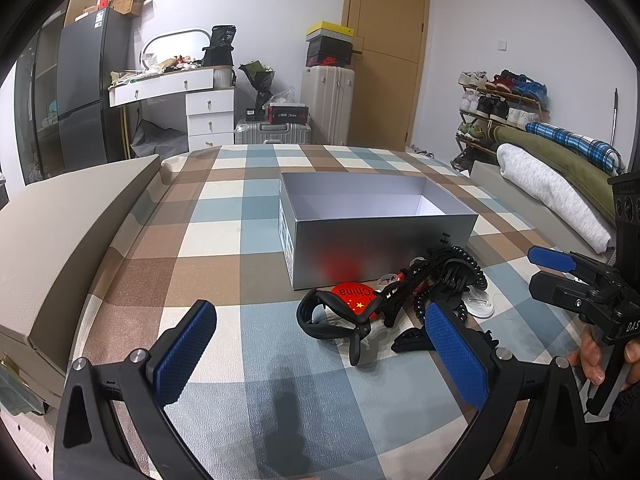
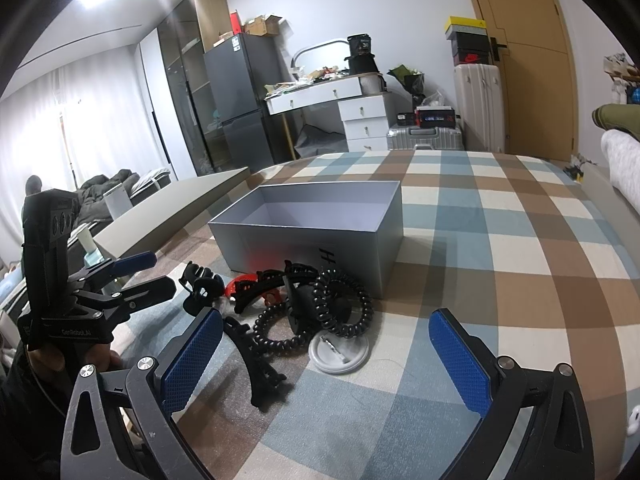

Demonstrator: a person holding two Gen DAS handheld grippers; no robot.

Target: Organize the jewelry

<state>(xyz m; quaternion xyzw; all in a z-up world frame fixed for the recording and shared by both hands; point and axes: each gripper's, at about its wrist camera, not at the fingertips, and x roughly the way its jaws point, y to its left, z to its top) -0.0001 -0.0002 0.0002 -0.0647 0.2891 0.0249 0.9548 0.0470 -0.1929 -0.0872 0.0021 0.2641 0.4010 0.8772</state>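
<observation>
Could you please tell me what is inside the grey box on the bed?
The grey box looks empty: only its pale inner walls and part of the floor show. Its near wall hides the front strip of the floor, so small items there cannot be excluded.

Both wrist views look low across the bed, sharing the grey box [image 1: 376,236].

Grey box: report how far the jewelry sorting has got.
Nothing looks done: the grey box shows only bare interior. Nothing is in hand; the left gripper and right gripper are both open. Left: the black hair claws, coil ties, red badge and white badge beside it.
</observation>
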